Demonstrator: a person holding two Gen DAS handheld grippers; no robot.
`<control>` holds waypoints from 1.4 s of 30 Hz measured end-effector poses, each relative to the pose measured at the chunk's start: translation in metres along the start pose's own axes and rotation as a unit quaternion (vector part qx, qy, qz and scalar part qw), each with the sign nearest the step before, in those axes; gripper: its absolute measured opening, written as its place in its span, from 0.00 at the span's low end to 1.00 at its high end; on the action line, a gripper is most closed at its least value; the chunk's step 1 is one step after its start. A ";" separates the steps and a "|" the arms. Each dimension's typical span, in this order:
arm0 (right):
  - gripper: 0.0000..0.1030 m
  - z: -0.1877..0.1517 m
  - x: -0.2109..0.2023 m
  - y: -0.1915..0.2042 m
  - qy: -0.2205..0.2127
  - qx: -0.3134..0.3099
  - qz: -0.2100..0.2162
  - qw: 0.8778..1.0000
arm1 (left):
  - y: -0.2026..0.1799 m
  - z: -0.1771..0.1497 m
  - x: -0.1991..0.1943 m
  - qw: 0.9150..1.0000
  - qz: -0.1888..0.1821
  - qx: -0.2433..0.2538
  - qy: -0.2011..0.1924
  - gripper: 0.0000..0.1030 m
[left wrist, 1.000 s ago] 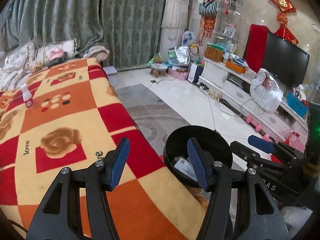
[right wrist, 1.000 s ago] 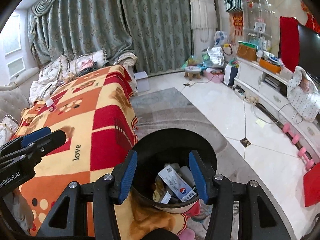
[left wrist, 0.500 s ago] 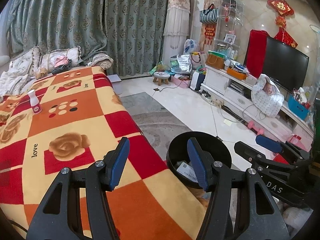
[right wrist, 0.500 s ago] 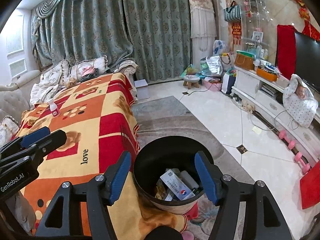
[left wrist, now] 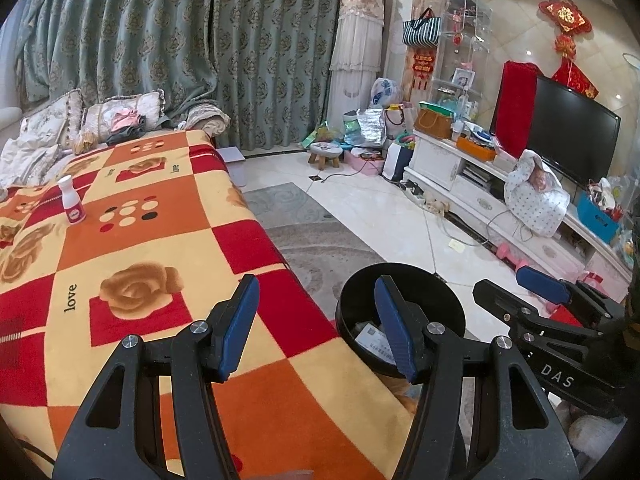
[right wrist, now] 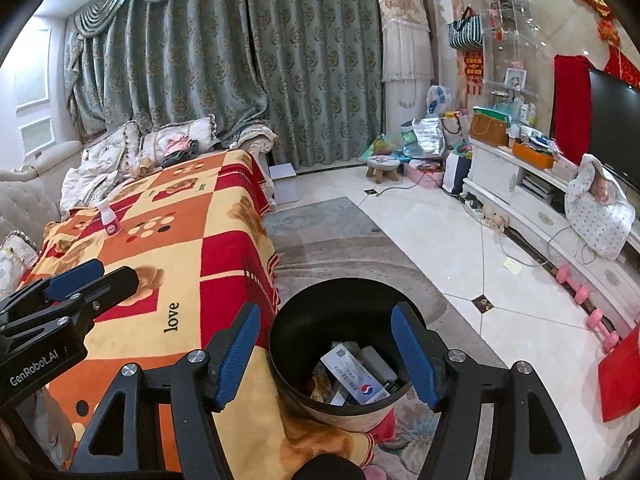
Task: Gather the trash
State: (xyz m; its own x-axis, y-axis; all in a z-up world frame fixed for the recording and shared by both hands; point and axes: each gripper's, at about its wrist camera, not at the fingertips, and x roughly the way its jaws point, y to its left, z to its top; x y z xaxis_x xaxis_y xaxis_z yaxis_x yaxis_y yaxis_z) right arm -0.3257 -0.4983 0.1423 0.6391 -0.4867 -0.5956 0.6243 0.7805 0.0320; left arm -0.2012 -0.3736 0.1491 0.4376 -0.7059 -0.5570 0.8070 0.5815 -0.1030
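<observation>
A black round bin (right wrist: 340, 312) stands on the floor beside the sofa and holds several cartons and wrappers, among them a white and blue box (right wrist: 356, 380). My right gripper (right wrist: 326, 354) is open and empty above the bin. My left gripper (left wrist: 316, 326) is open and empty over the blanket's edge, with the bin (left wrist: 424, 280) just to its right. A small white bottle with a pink label (left wrist: 72, 200) stands upright far back on the blanket; it also shows in the right wrist view (right wrist: 109, 220).
A red, orange and yellow blanket (left wrist: 132, 248) covers the sofa, with cushions (left wrist: 120, 116) at its far end. A grey rug (right wrist: 340, 240) lies on the tiled floor. A white TV cabinet (left wrist: 500, 200) lines the right wall, with pink dumbbells (right wrist: 588, 300) at its foot.
Both grippers have lifted and tilted up, so more of the room shows. The right gripper's jaws have opened wider above the bin. The left gripper's jaws stay the same.
</observation>
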 end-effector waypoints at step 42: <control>0.71 -0.001 0.013 -0.006 0.022 -0.005 -0.007 1.000 | -0.003 0.003 0.015 1.000 0.003 0.002 0.013 0.57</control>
State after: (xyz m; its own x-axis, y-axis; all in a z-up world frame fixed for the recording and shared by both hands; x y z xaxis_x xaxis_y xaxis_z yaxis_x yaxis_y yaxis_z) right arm -0.3215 -0.5092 0.1336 0.6108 -0.4797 -0.6300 0.6280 0.7781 0.0163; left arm -0.1954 -0.3871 0.1430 0.4329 -0.6912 -0.5786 0.8059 0.5844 -0.0951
